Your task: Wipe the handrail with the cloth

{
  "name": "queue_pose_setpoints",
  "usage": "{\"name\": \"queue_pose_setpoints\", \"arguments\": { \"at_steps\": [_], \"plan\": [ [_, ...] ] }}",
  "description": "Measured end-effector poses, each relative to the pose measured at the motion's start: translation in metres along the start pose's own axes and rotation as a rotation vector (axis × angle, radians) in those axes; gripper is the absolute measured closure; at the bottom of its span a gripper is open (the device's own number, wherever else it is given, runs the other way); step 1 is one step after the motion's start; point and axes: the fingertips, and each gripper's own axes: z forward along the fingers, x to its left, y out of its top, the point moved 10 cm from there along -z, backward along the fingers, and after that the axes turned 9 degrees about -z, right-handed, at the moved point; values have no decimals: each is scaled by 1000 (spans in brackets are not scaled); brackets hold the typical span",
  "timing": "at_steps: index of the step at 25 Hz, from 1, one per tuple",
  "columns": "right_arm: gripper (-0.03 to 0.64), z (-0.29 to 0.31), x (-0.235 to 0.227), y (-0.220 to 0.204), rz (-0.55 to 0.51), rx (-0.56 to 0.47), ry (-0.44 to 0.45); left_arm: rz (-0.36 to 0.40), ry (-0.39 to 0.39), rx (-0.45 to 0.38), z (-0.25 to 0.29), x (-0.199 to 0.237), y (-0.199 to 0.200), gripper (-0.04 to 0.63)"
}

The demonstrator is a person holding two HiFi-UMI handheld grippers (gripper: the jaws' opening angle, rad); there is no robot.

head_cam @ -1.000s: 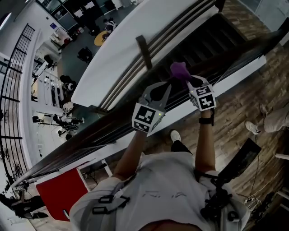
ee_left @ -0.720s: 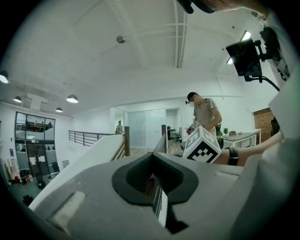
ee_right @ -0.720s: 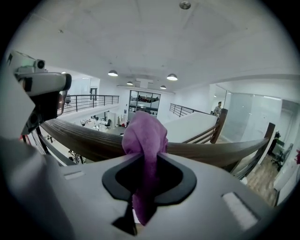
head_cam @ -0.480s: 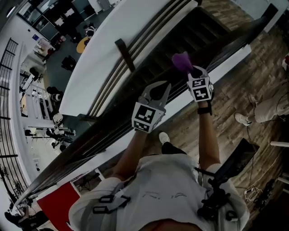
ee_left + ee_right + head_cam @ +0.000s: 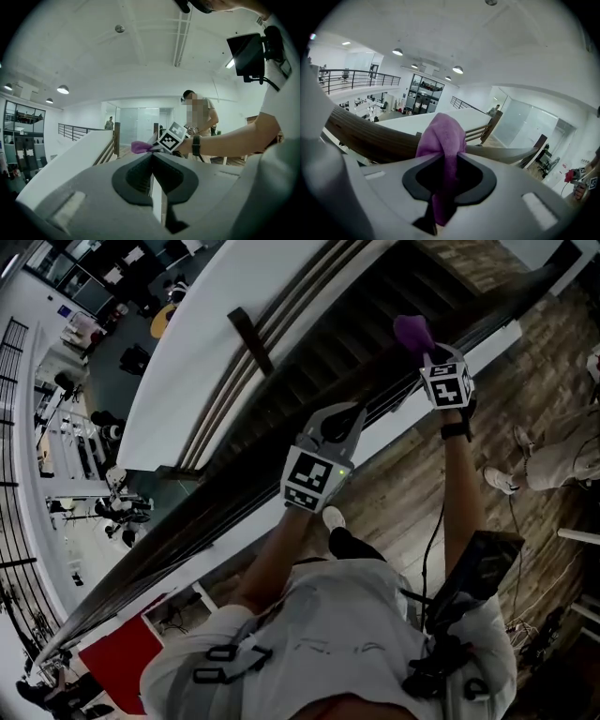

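The right gripper's [image 5: 449,158] jaws pinch the purple cloth [image 5: 441,133], and its bunched end seems to press on the top edge of the wooden handrail [image 5: 365,137]. The left gripper [image 5: 151,156] hangs near the rail, well apart from the cloth, with its jaws closed together on nothing.

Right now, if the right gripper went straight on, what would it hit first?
Probably the wooden handrail, just beyond the purple cloth the right gripper holds; whether they touch is unclear.
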Motion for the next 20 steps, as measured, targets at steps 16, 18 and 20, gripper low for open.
{"name": "queue_pose_setpoints", "arguments": {
  "at_steps": [16, 18, 20],
  "plan": [
    [557, 65, -46, 17, -84, 120, -92, -17, 206, -46, -61, 46, -2, 597],
    [557, 54, -12, 40, -80, 43, -41, -13, 256, -67, -86, 53, 4, 597],
    [557, 43, 31, 69, -95, -40, 12, -10, 308, -89, -114, 64, 13, 597]
  ]
}}
